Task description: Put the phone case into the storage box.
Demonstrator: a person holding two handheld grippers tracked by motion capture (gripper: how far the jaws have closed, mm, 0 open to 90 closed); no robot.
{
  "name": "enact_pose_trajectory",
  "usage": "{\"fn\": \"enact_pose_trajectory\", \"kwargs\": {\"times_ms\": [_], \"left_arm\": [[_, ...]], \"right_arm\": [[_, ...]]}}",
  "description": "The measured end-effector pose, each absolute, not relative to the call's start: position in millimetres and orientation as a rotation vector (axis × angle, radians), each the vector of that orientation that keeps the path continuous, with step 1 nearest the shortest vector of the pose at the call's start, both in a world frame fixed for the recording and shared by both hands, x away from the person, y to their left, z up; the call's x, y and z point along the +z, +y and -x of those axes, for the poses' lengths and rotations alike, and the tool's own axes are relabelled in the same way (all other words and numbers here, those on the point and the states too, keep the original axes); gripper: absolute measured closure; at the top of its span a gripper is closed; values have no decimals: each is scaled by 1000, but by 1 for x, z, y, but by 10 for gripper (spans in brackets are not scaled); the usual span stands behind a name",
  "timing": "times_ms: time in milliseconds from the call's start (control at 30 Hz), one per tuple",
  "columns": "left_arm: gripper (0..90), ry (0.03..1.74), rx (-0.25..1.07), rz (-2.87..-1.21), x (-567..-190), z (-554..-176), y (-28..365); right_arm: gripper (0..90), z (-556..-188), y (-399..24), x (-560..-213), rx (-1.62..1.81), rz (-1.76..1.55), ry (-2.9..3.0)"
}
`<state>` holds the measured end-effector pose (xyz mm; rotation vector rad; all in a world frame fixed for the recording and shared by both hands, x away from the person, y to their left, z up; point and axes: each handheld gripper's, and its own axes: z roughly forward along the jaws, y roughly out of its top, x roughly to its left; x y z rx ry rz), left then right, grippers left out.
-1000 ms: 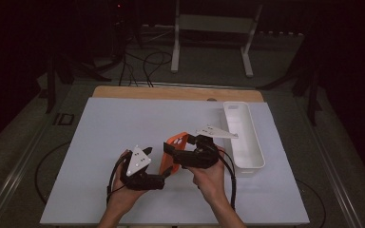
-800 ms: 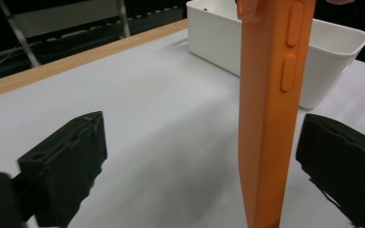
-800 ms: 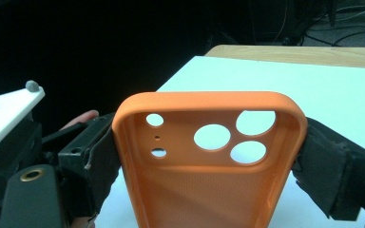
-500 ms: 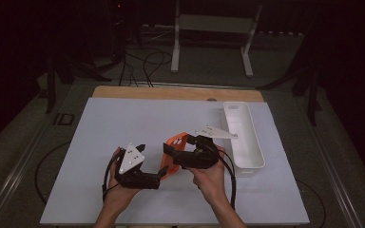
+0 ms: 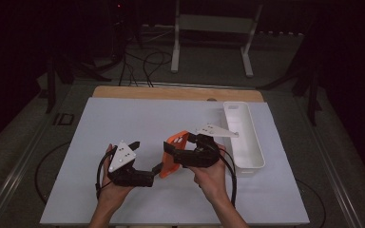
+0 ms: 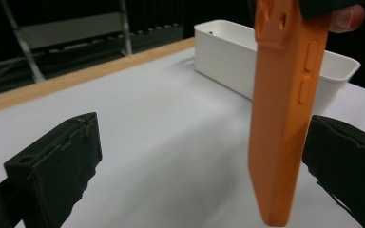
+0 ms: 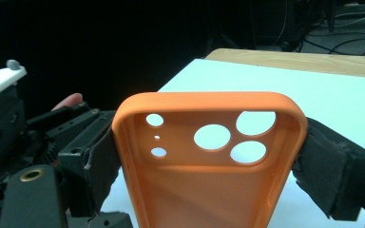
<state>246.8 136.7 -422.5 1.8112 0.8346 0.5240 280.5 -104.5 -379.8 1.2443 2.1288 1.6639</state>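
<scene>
My right gripper [image 5: 173, 151] clamps the orange phone case [image 7: 209, 166] across its width, held above the white table [image 5: 138, 121], jaws pointing left | my left gripper [image 5: 158, 168] has just been opening, jaws wide, case's lower end between them, untouched | white tray [image 5: 244, 137] just right of my right hand [image 5: 214, 175].

A table covered by a white sheet [image 5: 138, 123] carries everything; a strip of bare wood [image 5: 171, 92] shows along its far edge. Directly on the sheet lies one long white tray [image 5: 254, 161], lengthwise beside the right-hand edge, just beyond the right gripper's jaws and past the open left jaws in the left gripper view, where its wall [image 6: 228, 61] stands behind them.
</scene>
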Motion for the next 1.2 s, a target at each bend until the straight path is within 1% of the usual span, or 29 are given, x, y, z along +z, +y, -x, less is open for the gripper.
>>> {"fn": "enact_pose_trajectory", "kwargs": {"times_ms": [1200], "left_arm": [[3, 871, 530, -1778, -415, -249, 161]], "right_arm": [[161, -295, -123, -362, 1576, -1214, 2091]]}}
